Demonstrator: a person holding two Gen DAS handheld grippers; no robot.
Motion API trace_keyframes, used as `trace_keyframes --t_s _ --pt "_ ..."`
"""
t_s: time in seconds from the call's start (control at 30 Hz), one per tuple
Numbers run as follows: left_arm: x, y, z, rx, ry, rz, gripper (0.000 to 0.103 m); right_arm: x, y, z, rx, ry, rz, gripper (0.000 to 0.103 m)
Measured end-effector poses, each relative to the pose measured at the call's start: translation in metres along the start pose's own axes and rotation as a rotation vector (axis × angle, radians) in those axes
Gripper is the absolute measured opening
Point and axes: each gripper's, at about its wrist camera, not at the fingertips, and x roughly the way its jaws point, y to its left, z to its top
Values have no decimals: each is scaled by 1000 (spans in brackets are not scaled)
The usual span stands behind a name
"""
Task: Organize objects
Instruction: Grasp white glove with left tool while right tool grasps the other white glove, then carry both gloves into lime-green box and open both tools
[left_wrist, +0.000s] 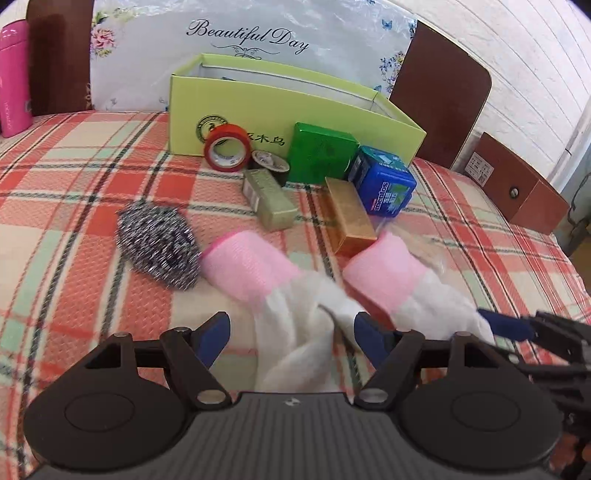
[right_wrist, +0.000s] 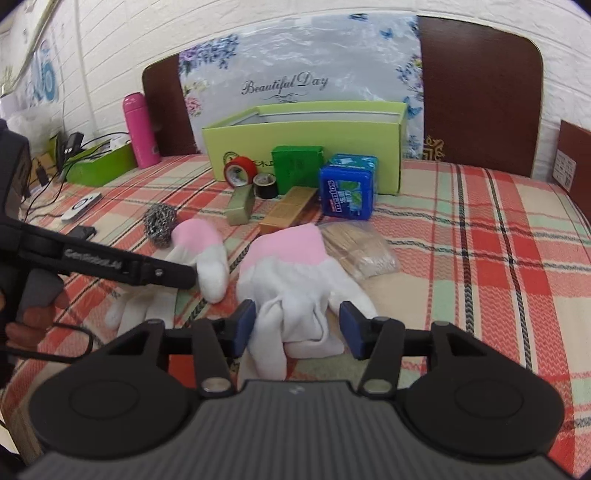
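Nothing looks sorted yet: the green box (right_wrist: 306, 147) sits at 12 o'clock with tape rolls (right_wrist: 240, 170), small boxes and the steel scrubber (right_wrist: 159, 223) all loose on the bed in front of it. Left tongs (left_wrist: 291, 338) and right tongs (right_wrist: 297, 325) are both spread, each straddling a white-pink glove (left glove (left_wrist: 258, 273), right glove (right_wrist: 291, 273)) without clamping. Everything still needs boxing, gloves likely first.

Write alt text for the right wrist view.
The open right gripper straddles the fingers of a white glove with a pink cuff on a plaid bedspread. Beyond lie a second glove, small boxes, tape rolls and an open green box.
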Motion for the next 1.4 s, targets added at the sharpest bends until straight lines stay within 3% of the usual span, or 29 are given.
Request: trace_keyframes --t_s 0.1,0.13,0.17,0.2,0.27,0.37,0.47,0.53,0.57,0.6,0.67,0.83,1.1,1.23,1.4 --pt "8 -6 3 16 -16 2 73 -4 -7 -1 48 -14 36 57" --pt "9 -9 3 38 -16 -7 66 -4 -8 0 56 -14 31 58" --pt "8 -11 2 60 -10 -18 52 -3 -8 1 56 -14 21 59" --pt "7 -13 1 75 -5 -24 47 -1 -8 2 50 -13 6 59" --pt "1 -13 -2 81 5 -32 47 6 -7 4 40 -7 -11 59" --pt "-6 -8 -10 64 5 -27 60 18 0 6 -6 15 -16 58" --pt "-9 -6 -13 63 1 -26 61 26 11 4 -41 30 16 38" --pt "-8 -8 -13 85 3 -20 48 29 16 3 -42 45 36 27" --pt "-7 -10 -11 106 7 -21 21 30 17 2 -44 50 44 24" --pt "-6 -10 -10 108 16 -34 12 29 18 3 -46 50 48 21" --pt "-7 -10 -6 92 18 -66 8 24 17 6 -29 39 61 20" --pt "-32 -17 15 118 -68 -127 7 2 12 27 3 -52 44 20" --pt "-67 -22 97 138 -275 -121 7 -12 -1 89 7 -193 -3 20" --pt "-67 -25 139 161 -348 -79 7 -9 -9 125 21 -270 -33 20" --pt "-44 -12 189 86 -371 -65 7 16 -18 169 35 -321 -71 20"
